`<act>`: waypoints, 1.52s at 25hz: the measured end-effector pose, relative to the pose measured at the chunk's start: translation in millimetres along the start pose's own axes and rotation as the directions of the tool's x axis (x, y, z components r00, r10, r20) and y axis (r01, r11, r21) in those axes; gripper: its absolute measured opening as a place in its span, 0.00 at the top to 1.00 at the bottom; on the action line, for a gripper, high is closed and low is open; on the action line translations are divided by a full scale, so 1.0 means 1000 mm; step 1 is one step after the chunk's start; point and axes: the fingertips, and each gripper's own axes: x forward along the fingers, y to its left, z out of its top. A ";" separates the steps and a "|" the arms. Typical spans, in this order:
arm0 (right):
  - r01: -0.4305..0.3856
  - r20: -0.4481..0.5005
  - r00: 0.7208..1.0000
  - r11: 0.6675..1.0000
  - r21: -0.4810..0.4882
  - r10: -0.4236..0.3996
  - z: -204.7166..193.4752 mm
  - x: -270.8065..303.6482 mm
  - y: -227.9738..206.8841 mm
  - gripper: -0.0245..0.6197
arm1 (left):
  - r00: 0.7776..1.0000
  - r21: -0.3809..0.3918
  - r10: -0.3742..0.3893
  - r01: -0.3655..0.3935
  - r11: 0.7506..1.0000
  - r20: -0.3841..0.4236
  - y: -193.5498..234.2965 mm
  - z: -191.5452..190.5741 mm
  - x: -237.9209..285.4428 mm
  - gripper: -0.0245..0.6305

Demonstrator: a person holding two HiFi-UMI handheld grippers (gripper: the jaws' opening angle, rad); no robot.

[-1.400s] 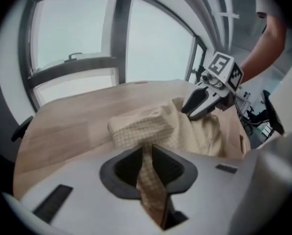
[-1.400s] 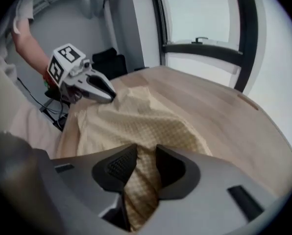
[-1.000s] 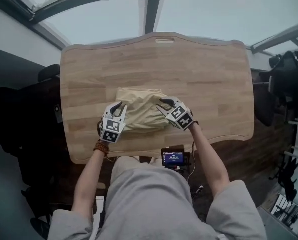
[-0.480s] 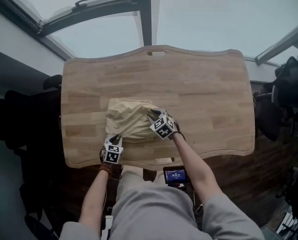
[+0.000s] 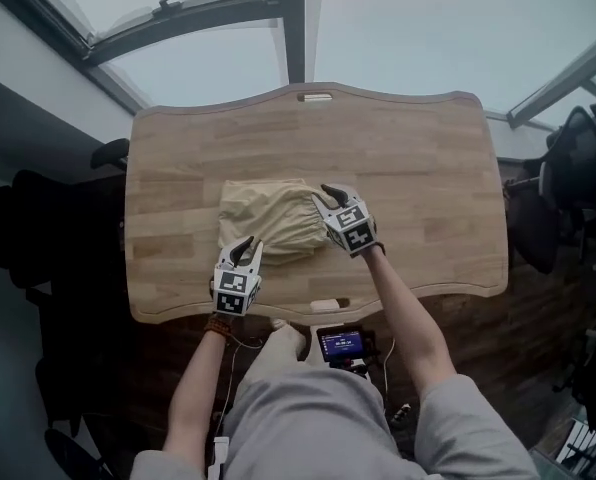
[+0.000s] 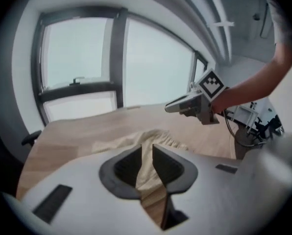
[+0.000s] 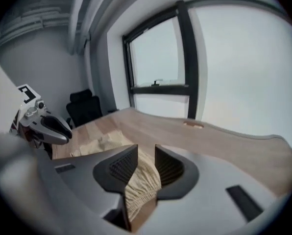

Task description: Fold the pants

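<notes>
The beige pants [image 5: 268,218] lie folded in a rumpled bundle left of the middle of the wooden table [image 5: 418,168]. My left gripper [image 5: 243,251] hovers just off the bundle's near edge, open with a narrow gap; in the left gripper view [image 6: 147,151] only the table and the pants [image 6: 131,143] farther off show between its pads. My right gripper [image 5: 330,194] is at the bundle's right edge, also open with a narrow gap [image 7: 146,153]. The gathered waistband [image 7: 143,182] lies under that gap and I see no pinch on it.
Black office chairs stand left [image 5: 38,238] and right [image 5: 568,178] of the table. A small lit screen [image 5: 340,344] sits below the near edge. There is a slot [image 5: 315,97] at the far edge. Windows lie beyond the table.
My left gripper drew back from the pants toward the table's near edge, then came forward a little. The right gripper slid from over the bundle to its right edge. The pants look unchanged.
</notes>
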 end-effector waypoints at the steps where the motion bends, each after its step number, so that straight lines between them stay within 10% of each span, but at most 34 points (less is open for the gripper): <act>1: 0.021 0.077 0.997 0.999 0.025 -0.023 0.021 -0.026 0.005 0.80 | 0.998 0.014 0.008 -0.009 1.000 0.064 -0.002 0.022 -0.016 0.85; 7: 0.118 0.430 0.892 0.990 0.075 -0.138 0.111 -0.179 0.073 0.86 | 0.924 0.057 0.047 -0.074 0.996 0.381 -0.019 0.120 -0.130 0.86; 14: 0.243 0.632 0.733 0.965 0.101 -0.251 0.137 -0.277 0.164 0.93 | 0.815 0.093 0.041 -0.116 0.989 0.578 -0.053 0.153 -0.230 0.87; 17: 0.238 0.625 0.746 0.969 0.070 -0.229 0.125 -0.281 0.202 0.93 | 0.770 0.075 0.066 -0.146 0.986 0.634 -0.060 0.145 -0.256 0.89; 20: 0.237 0.611 0.765 0.971 0.028 -0.204 0.114 -0.284 0.231 0.93 | 0.792 0.056 0.078 -0.141 0.988 0.605 -0.064 0.128 -0.262 0.90; 38: 0.245 0.592 0.783 0.969 -0.014 -0.189 0.102 -0.293 0.273 0.93 | 0.768 0.102 0.032 -0.126 0.987 0.640 -0.097 0.127 -0.282 0.93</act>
